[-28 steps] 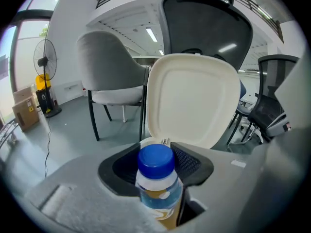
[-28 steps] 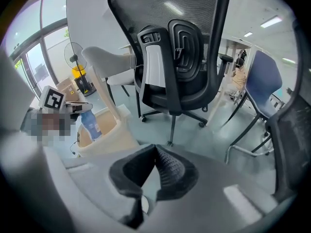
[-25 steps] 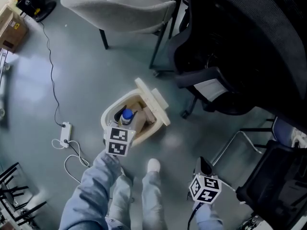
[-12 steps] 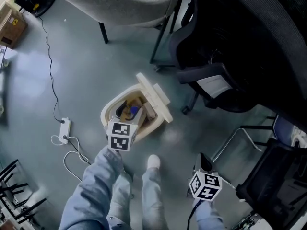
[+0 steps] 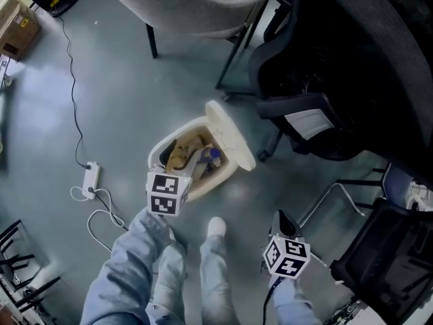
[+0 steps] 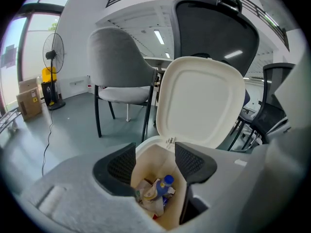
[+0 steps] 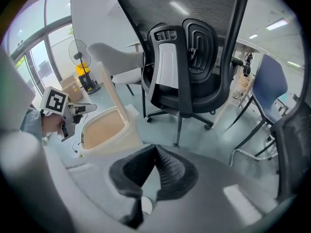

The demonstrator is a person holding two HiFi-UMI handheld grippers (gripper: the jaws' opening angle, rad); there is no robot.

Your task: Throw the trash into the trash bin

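The cream trash bin (image 5: 160, 156) stands on the floor with its lid (image 5: 230, 135) flipped up. Inside it, a bottle with a blue cap (image 5: 208, 158) lies on crumpled paper and wrappers. My left gripper (image 5: 167, 189) hovers at the bin's near rim. Its jaws have just been opening, and in the left gripper view the gripper (image 6: 155, 154) stands open with nothing between its pads and the bottle (image 6: 163, 186) below them. My right gripper (image 5: 285, 223) hangs low at the right, away from the bin. In its own view the right gripper (image 7: 155, 152) is shut and holds nothing.
A grey shell chair (image 5: 189, 9) stands beyond the bin and a black mesh office chair (image 5: 304, 114) to its right. A power strip with cable (image 5: 89, 181) lies on the floor at the left. The person's legs and a white shoe (image 5: 216, 227) are just before the bin.
The blue-capped bottle was at the left gripper's jaws over the bin's mouth. It has been let go and now lies lower in the bin, to the right. The left gripper has drawn back slightly.
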